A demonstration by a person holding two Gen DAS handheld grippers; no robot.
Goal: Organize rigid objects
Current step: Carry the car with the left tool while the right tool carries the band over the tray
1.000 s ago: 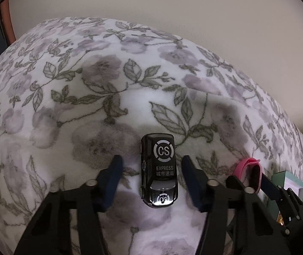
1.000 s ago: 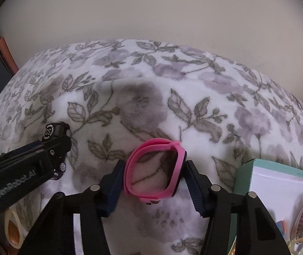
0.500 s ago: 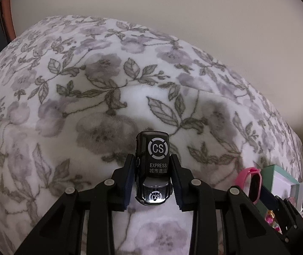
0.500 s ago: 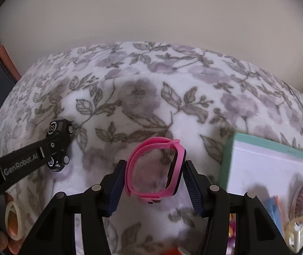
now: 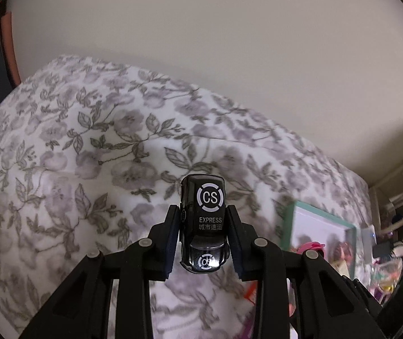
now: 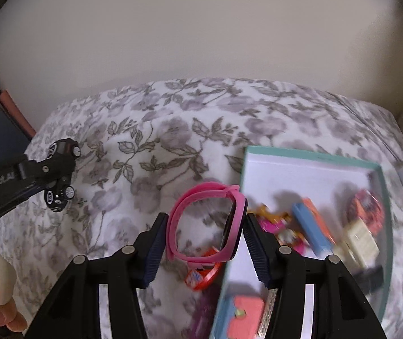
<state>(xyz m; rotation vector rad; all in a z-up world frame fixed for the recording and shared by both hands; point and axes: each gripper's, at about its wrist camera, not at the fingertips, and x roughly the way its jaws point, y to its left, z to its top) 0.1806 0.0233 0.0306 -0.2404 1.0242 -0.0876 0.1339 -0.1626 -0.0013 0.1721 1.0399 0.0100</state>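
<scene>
Teal-rimmed and white inside, the box (image 6: 308, 166) is what both carried things must reach, and it lies to the right of both grippers. The right gripper (image 6: 205, 237) is by far the nearer: its pads press on the two sides of the pink watch band (image 6: 205, 197), whose loop stands upright between them, the dark watch face against the right-hand pad, right at the box's near left rim. My judgement is that a short shift to the right would bring the band over the white floor, where other small toys (too blurred to name) already lie.

The left gripper (image 5: 203, 234) is clamped on the black toy car (image 5: 203, 220), its long axis running along the fingers, bonnet toward the camera and rear end jutting past the fingertips. In the left wrist view the box sits well off to the right, across the floral blanket (image 5: 88, 155), so this hand probably has the longer crossing.
</scene>
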